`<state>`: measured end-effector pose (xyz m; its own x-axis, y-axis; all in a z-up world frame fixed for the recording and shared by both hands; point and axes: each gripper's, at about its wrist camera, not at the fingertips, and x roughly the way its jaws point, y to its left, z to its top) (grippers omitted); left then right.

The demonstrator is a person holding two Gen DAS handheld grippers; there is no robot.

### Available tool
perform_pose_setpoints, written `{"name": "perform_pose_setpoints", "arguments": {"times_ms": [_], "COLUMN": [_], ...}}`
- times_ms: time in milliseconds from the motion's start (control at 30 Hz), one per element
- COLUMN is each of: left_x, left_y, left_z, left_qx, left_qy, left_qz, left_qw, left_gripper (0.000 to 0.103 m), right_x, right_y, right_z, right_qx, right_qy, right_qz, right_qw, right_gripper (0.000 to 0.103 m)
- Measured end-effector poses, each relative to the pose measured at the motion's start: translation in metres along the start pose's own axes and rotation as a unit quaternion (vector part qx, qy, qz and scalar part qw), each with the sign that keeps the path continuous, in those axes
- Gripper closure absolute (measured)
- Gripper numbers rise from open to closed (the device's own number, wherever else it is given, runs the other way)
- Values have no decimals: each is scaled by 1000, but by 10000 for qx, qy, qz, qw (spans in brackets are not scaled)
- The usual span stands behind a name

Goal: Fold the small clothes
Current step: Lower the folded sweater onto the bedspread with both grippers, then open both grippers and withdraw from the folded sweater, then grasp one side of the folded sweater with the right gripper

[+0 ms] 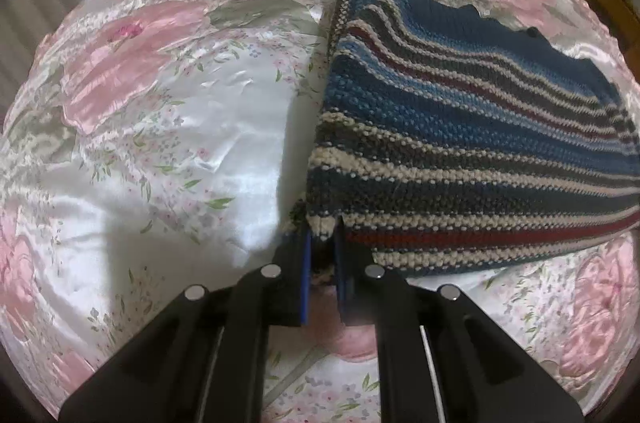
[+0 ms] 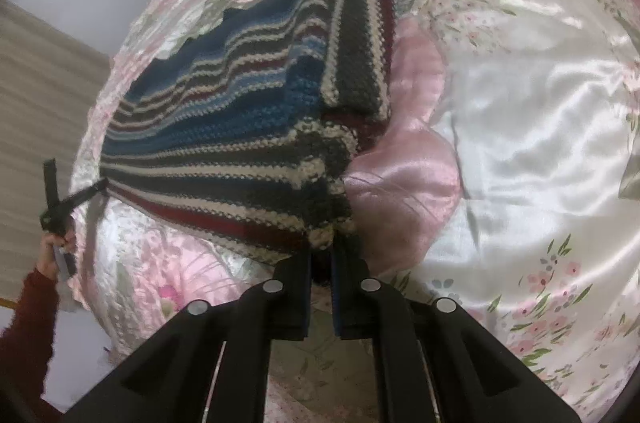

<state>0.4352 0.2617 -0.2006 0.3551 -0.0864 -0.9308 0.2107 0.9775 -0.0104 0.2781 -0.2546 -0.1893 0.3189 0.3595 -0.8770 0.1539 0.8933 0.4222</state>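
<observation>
two claws (image 1: 323, 243) (image 2: 322, 251) on striped knit (image 1: 460, 143), stretched crosswise

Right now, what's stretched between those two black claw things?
The striped knitted garment: the right gripper pinches one corner, the left gripper the other. The right wrist view shows the lifted hem spanning them above the floral satin bedspread.

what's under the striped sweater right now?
The floral bedspread shows beneath the lifted near edge of the striped sweater, held by the left gripper and right gripper. Farther back, the sweater hides whatever lies under it.
</observation>
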Motion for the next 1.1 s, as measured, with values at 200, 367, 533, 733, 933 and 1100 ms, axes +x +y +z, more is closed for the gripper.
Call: {"name": "perform_pose_setpoints", "arguments": {"times_ms": [200, 367, 533, 733, 933, 1100], "left_x": [-15, -56, -92, -72, -29, 3], "left_y": [6, 13, -30, -118, -183, -197], "left_z": [0, 2, 26, 60, 68, 67], "left_qx": [-297, -672, -491, 151, 407, 273], "left_qy": [-34, -507, -910, -618, -393, -55], "left_qz": [-197, 143, -174, -704, -843, -949], "left_qw": [9994, 9963, 9945, 9955, 9948, 9951], "left_gripper": [80, 59, 59, 58, 58, 58], "right_x": [-10, -41, -53, -39, -17, 0], "right_y": [12, 16, 25, 40, 35, 24], "right_z": [3, 14, 43, 76, 88, 87], "right_qx": [5, 96, 134, 123, 192, 233], "right_qy": [15, -316, -371, -212, 11, 207], "right_qz": [-67, -292, -627, -915, -1220, -1281], "right_qw": [10000, 9990, 9972, 9955, 9923, 9913], "right_gripper": [85, 55, 48, 43, 40, 40]}}
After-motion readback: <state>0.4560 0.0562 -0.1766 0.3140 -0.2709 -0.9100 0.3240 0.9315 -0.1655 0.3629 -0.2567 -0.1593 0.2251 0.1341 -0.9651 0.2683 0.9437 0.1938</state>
